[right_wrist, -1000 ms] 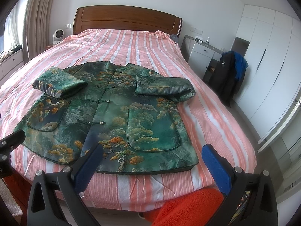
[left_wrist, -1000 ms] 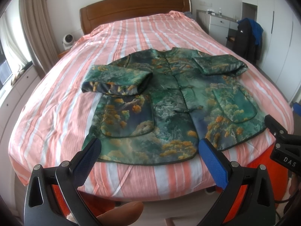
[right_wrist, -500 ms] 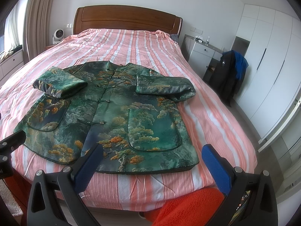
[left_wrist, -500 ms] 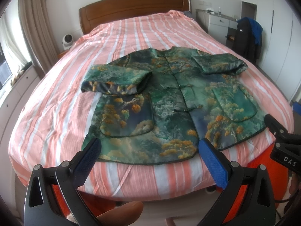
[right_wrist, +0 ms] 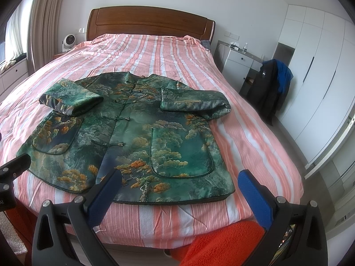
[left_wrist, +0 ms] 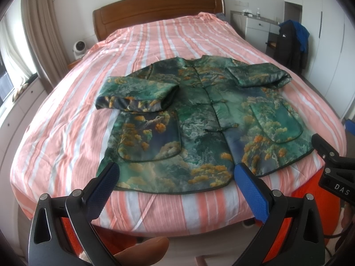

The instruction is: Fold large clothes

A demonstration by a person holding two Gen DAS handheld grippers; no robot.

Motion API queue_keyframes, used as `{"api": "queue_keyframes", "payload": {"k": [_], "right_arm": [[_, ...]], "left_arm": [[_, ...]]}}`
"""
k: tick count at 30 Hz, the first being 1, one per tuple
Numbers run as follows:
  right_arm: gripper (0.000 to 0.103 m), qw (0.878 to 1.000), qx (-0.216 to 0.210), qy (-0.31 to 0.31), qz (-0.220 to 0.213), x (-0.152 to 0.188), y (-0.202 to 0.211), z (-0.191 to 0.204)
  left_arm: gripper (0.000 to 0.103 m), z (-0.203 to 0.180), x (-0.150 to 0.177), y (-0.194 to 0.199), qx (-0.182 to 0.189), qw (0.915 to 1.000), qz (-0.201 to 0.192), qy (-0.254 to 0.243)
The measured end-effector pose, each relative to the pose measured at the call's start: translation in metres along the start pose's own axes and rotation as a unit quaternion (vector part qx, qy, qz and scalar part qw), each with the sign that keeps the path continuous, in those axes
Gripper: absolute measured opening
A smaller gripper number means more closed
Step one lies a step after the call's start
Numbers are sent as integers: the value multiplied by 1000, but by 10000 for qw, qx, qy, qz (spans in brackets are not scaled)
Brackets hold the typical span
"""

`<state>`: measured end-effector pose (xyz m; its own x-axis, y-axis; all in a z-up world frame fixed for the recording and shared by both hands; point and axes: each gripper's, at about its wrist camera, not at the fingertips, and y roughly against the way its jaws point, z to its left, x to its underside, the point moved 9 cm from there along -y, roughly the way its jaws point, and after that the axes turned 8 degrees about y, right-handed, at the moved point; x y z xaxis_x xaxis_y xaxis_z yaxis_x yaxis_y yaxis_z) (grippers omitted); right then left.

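A green jacket (left_wrist: pixel 199 119) (right_wrist: pixel 133 133) with orange tree print and knot buttons lies flat, front up, on the pink striped bed (left_wrist: pixel 144 40) (right_wrist: pixel 255 137). Both sleeves are folded in across the chest. My left gripper (left_wrist: pixel 175 179) hovers open just short of the jacket's hem, over the bed's foot edge. In the right wrist view my right gripper (right_wrist: pixel 179 184) is also open, above the hem near the right pocket. Neither holds anything. Part of the right gripper's body (left_wrist: pixel 332 166) shows at the right edge of the left wrist view.
A wooden headboard (right_wrist: pixel 148 22) stands at the far end. A white dresser (right_wrist: pixel 239 64) and a chair with dark and blue clothes (right_wrist: pixel 273 82) are to the right, beside white wardrobes. A small fan (left_wrist: pixel 78 47) sits at the left. Red fleece (right_wrist: pixel 221 241) lies below the bed's foot.
Both views have barely shifted; the jacket sits slightly higher in the left wrist view. Both grippers stay open and the jacket has not moved.
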<state>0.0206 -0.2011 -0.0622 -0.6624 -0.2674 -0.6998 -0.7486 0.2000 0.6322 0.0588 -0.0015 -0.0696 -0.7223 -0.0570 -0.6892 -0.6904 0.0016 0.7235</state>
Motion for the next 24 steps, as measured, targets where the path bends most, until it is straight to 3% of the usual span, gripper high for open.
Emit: {"api": "queue_keyframes", "payload": {"k": [10,16,24], "right_arm": [[103,10000,3,-21,7,1,-1,-1],[103,10000,-7,-24,4,0,0,0],[103,10000,-9,2,9,0,0,0]], "left_arm": [[103,1,-2,2,54,9998,-165,29],[103,3,2,1,-82,9998,125,-87],[103,3,2,1,-50,10000,49,-65]]}}
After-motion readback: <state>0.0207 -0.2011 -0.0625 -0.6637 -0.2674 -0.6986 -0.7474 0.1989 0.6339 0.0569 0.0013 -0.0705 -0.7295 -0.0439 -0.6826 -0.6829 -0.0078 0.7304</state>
